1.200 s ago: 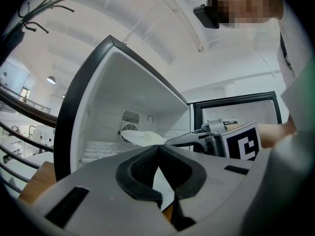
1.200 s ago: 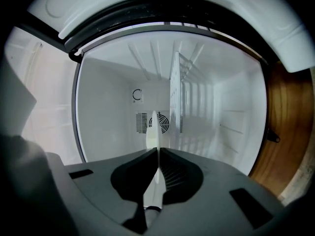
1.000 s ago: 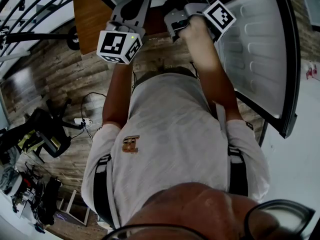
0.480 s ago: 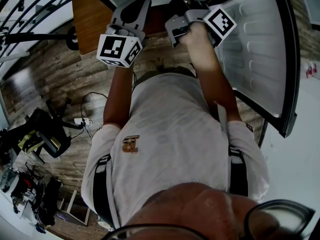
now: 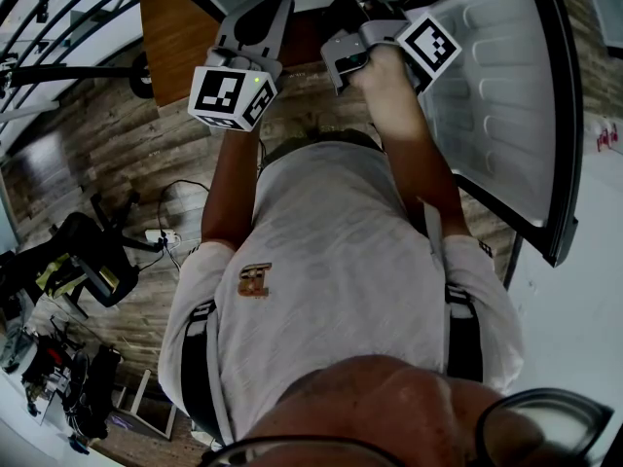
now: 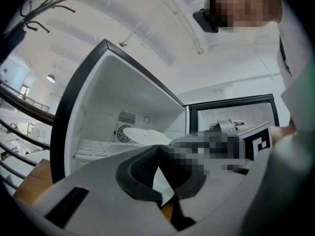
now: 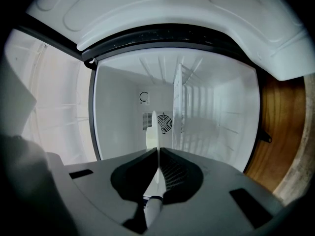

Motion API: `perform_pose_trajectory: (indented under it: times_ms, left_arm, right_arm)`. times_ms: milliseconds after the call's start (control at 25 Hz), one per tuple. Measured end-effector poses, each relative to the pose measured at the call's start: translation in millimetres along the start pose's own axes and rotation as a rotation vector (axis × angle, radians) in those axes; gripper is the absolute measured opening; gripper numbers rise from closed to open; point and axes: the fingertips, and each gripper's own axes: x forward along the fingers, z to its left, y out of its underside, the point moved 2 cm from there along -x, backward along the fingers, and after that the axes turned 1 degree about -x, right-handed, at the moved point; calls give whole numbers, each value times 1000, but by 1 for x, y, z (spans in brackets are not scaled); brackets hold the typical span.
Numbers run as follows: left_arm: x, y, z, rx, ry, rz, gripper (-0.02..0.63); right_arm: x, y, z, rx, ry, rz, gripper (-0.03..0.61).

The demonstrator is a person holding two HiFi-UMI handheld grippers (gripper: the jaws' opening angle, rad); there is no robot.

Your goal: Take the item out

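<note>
Fridge [image 7: 123,107] open, door [image 5: 496,105] swung wide to the right. Vs 1 s ago both grippers have slid a touch back toward the person, w/ no shift in the last half sec. L gripper [image 6: 157,147]: jaws together, empty. R gripper [image 7: 158,150]: clamped on the thin white item [image 7: 151,129], seen edge-on. Item sits w/in the fridge mouth, over the shelf [image 6: 98,149]. Pull-out looks barely begun; item prob. not past the front edge yet.

We find no legible words, brands or numbers. On the shirt [image 5: 321,261], a small brown emblem [image 5: 253,279], too small to read. On the cubes [image 5: 429,45] of left tongs [image 6: 158,150] and right tongs [image 7: 158,154], black-and-white square markers [image 5: 231,93]: patterns only, no letters.
</note>
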Motion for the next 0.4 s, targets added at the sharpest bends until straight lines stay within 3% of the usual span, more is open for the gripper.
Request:
perform_pose_trajectory:
  times_ms: [400]
  left_arm:
    - [-3,6,-14,8,4,5,18]
  right_arm:
    - [-15,-2,-4,-3,0,0,40]
